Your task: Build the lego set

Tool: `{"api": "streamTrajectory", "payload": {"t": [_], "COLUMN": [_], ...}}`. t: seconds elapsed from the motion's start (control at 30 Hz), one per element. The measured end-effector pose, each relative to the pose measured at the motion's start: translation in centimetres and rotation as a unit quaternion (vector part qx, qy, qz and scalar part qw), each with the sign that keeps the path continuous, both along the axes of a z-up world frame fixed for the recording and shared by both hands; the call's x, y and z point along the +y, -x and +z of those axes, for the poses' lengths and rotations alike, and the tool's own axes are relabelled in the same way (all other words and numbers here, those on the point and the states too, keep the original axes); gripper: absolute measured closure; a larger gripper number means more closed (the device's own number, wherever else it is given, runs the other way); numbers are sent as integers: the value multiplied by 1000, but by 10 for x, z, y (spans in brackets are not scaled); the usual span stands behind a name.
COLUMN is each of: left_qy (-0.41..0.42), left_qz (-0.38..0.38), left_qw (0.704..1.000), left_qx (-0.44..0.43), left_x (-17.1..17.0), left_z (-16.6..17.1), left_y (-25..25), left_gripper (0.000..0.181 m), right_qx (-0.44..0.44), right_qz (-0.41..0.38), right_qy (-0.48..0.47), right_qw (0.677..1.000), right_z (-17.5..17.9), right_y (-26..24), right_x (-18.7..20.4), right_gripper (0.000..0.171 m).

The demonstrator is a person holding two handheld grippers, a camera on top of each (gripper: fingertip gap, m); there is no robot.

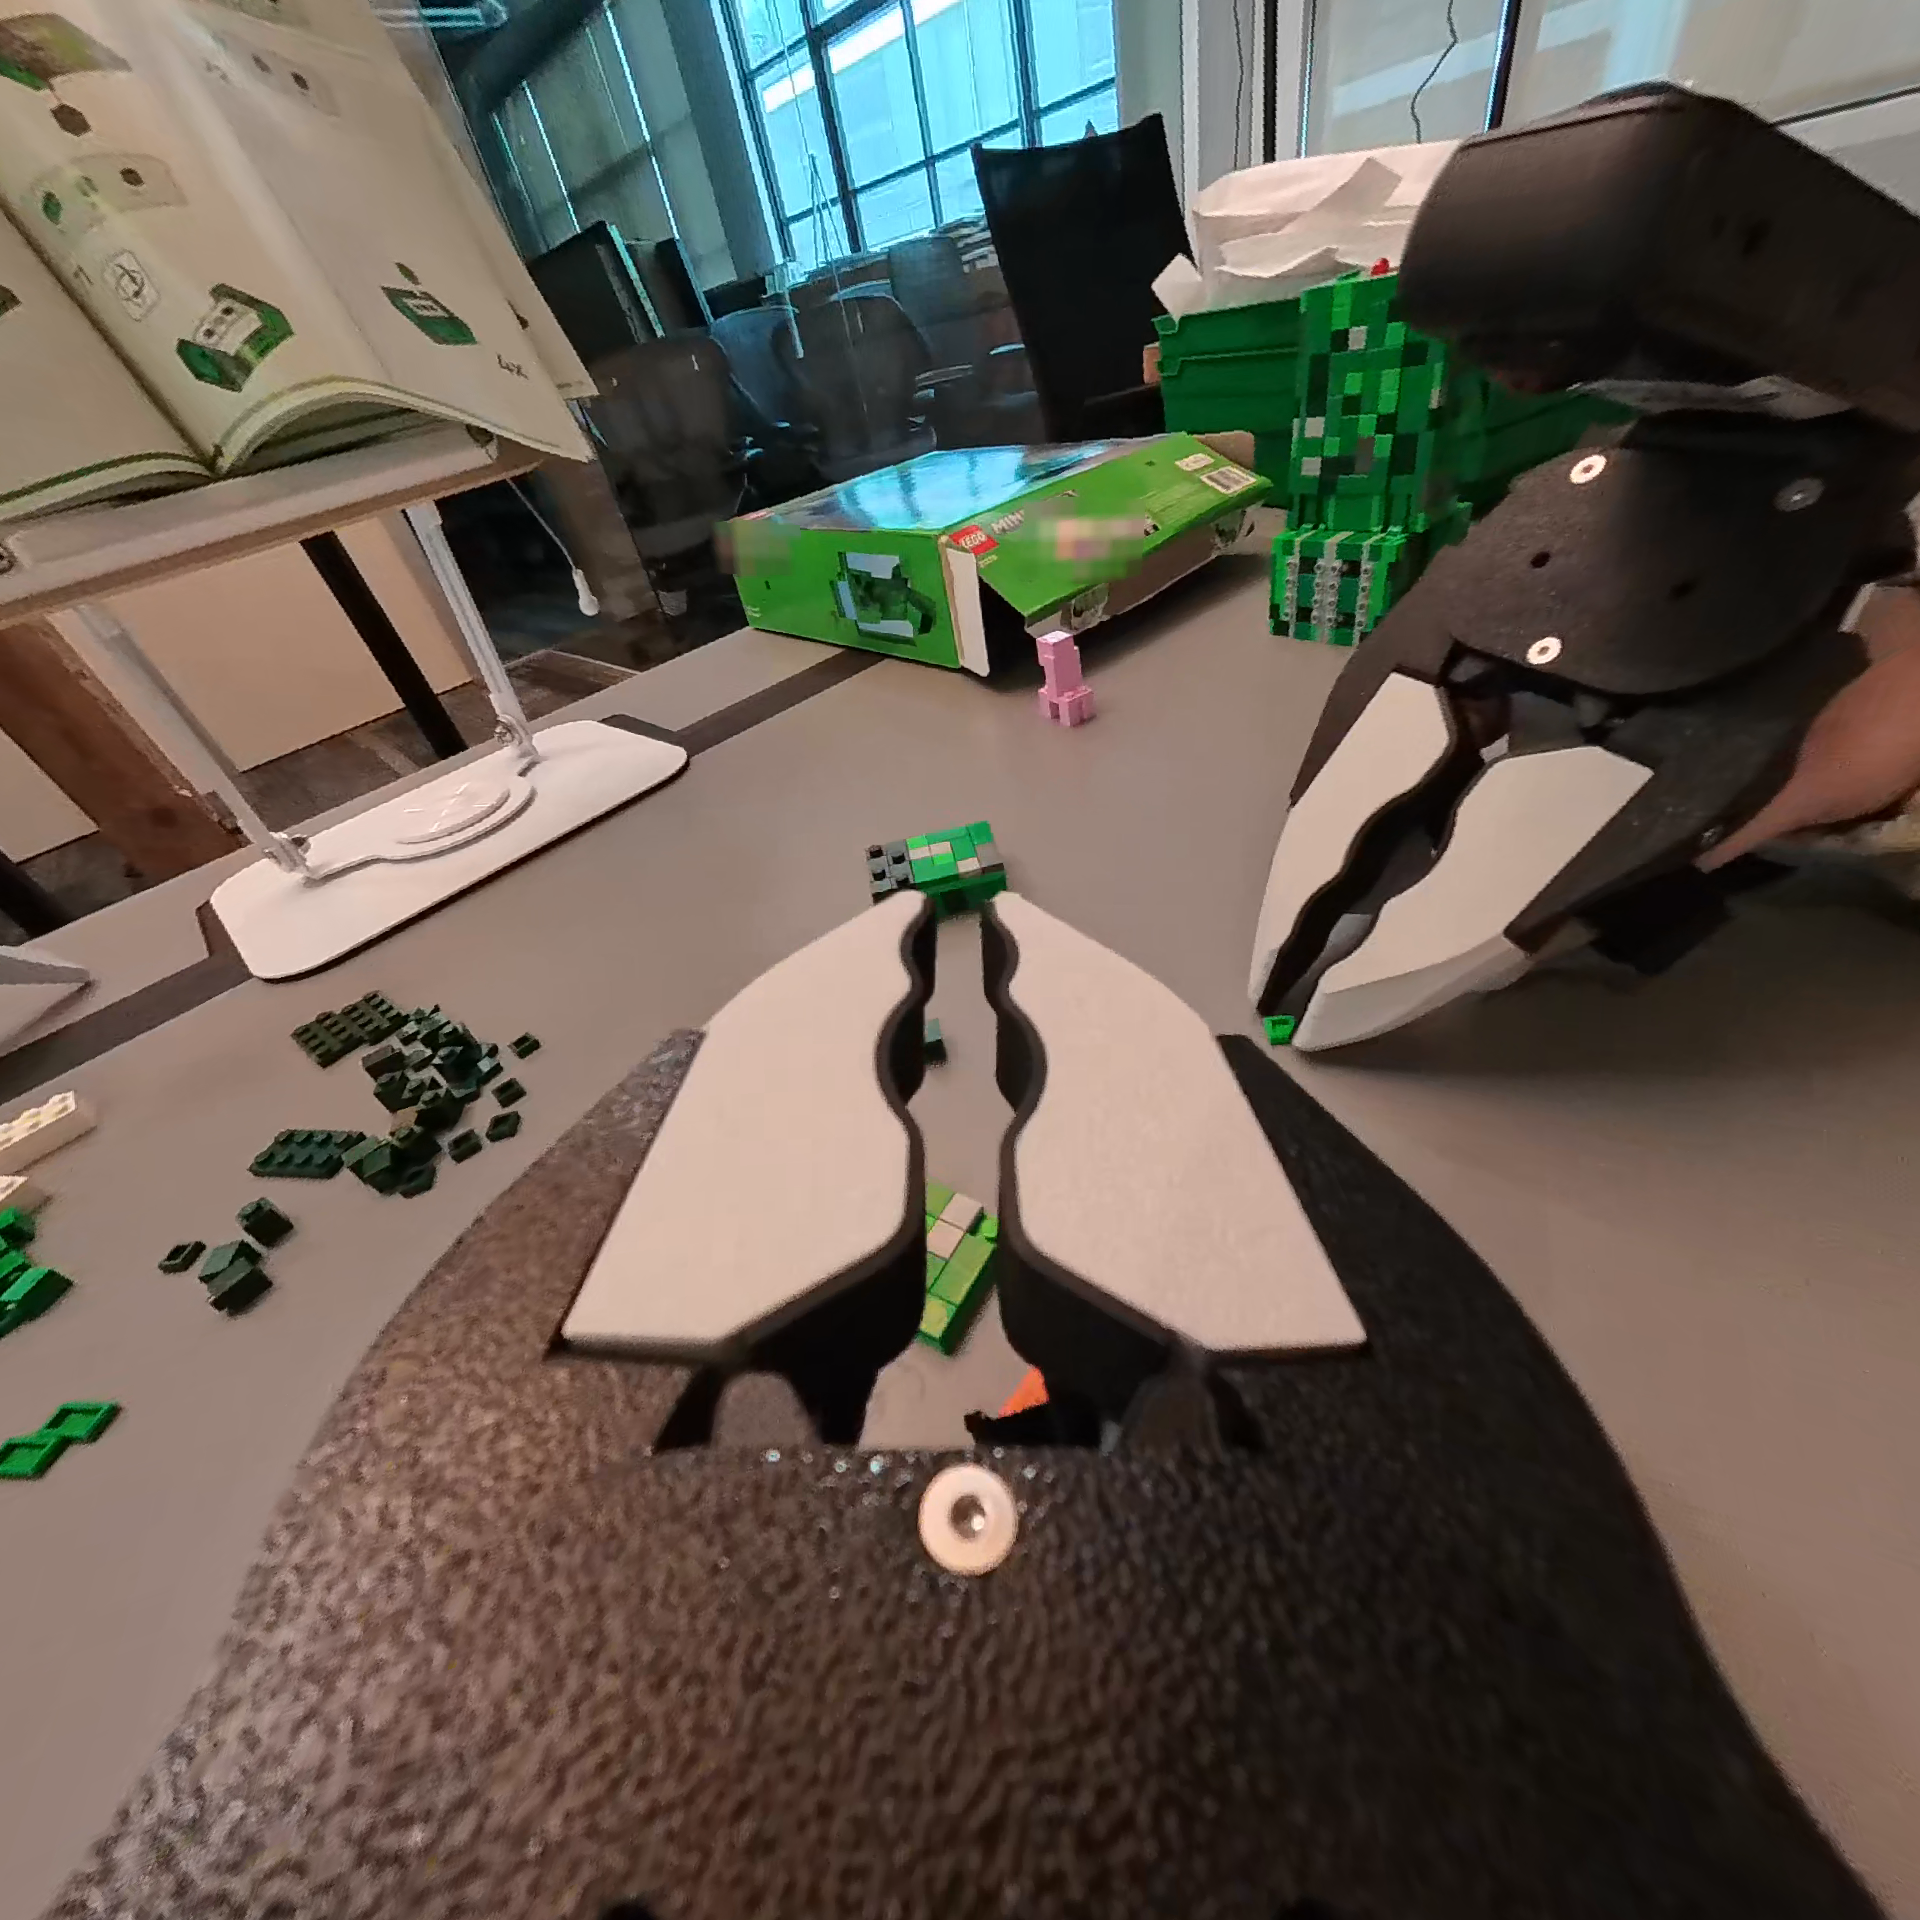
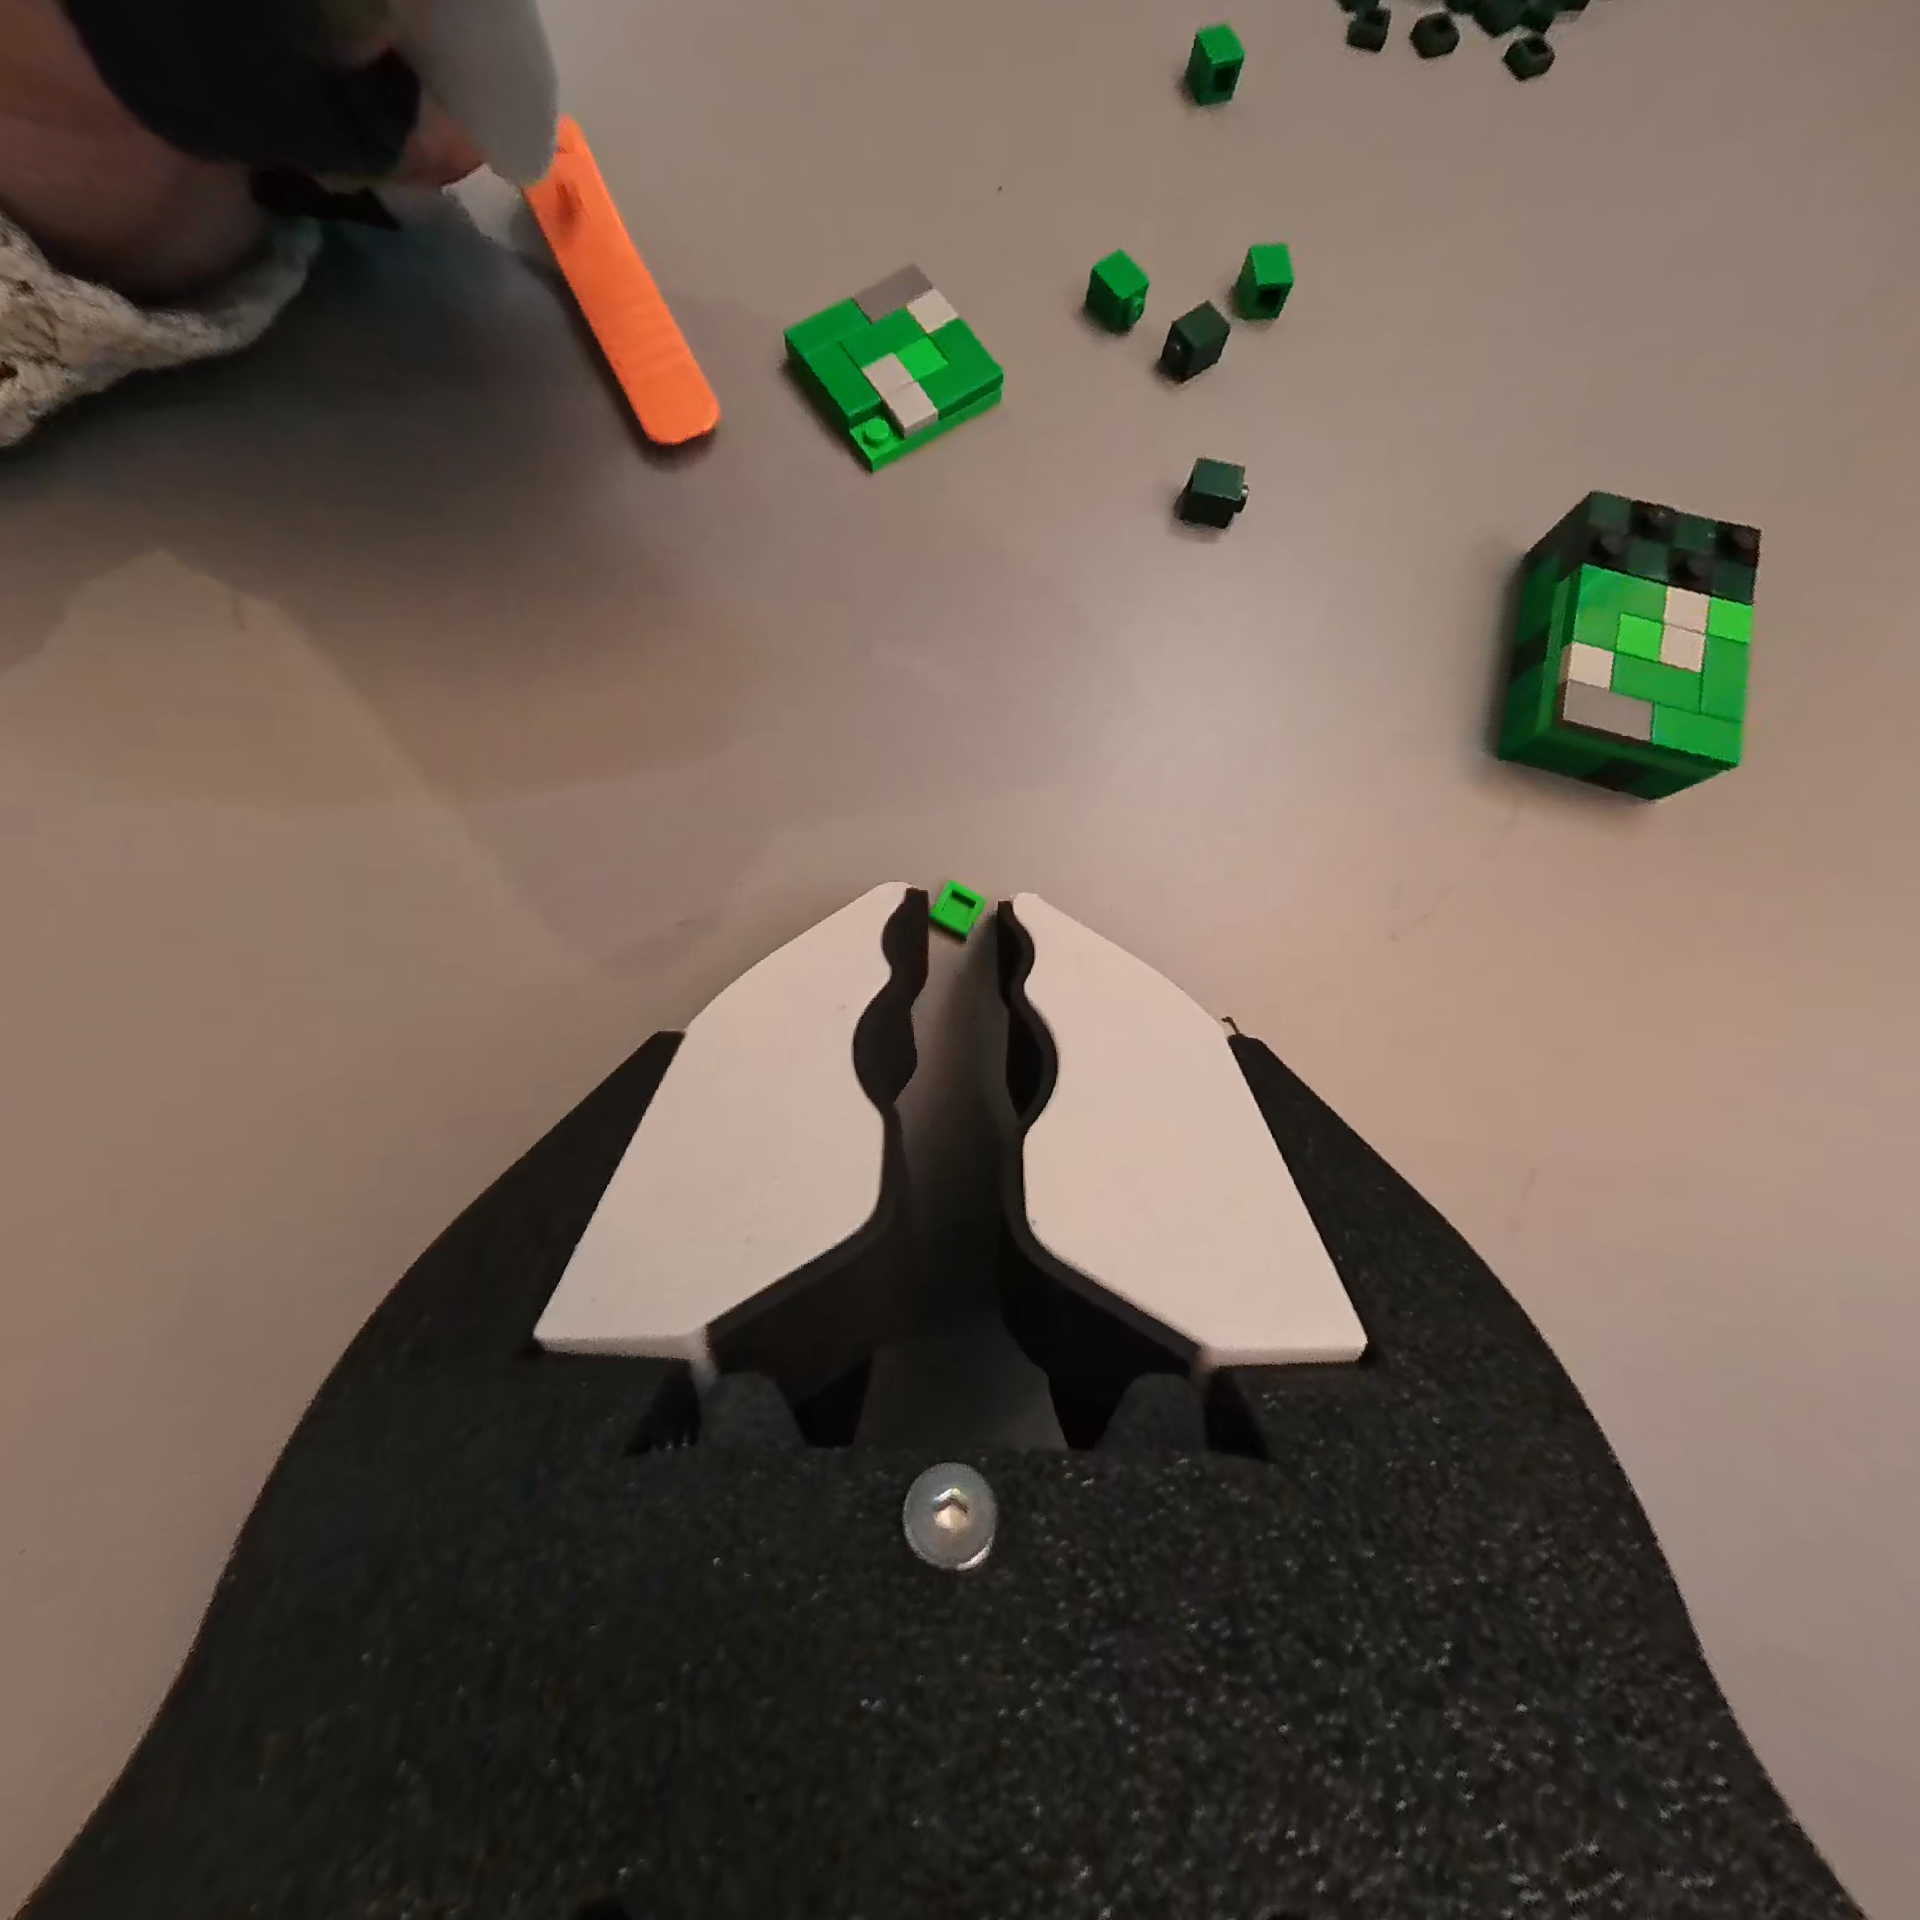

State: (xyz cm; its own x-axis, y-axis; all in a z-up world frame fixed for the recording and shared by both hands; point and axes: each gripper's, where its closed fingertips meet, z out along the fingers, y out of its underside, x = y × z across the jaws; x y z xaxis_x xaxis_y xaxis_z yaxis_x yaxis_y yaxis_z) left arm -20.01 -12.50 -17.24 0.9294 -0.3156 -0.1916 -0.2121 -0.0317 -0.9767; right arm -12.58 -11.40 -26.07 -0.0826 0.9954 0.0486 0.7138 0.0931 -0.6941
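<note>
My left gripper hovers over the grey table, its fingers a narrow gap apart and empty. Just past its tips sits a green cube build with dark studs, also in the right wrist view. A flat green and grey panel lies under the left fingers; it shows again in the right wrist view. My right gripper is low over the table, with a small bright green tile lying between its slightly parted tips. The right gripper also shows in the left wrist view.
An orange brick separator lies by the left gripper's white finger. Loose green pieces and a dark green pile lie scattered. An open booklet on a stand, the green box, a pink figure and a tall green build stand behind. The tips of one gripper are about 12 centimetres away from the tips of the other. The left gripper is farther from the pink figure, some 30 centimetres, than the right, some 20 centimetres.
</note>
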Motion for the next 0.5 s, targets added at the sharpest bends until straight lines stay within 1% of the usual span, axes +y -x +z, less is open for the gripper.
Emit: {"api": "streamTrajectory", "payload": {"t": [0.2, 0.3, 0.4, 0.5], "left_qy": [3, 5, 9, 42], "left_qz": [-5, -10, -34, -103], "left_qw": [1000, 1000, 999, 992], "left_qx": [-4, 1, -3, -52], "left_x": [0, 0, -2, -5], "left_z": [-1, -2, -3, -7], "left_y": [-1, -3, -11, -29], "left_gripper": [174, 174, 177, 172], "right_qx": [-6, 10, 59, 118], "right_qz": [-8, -2, 12, 29], "right_qy": [-1, -23, -76, -162], "right_qw": [1000, 1000, 995, 979], "right_z": [0, 2, 13, 30], "right_y": [2, 3, 7, 10], "right_x": [2, 3, 2, 5], "right_gripper": [162, 163, 163, 163]}}
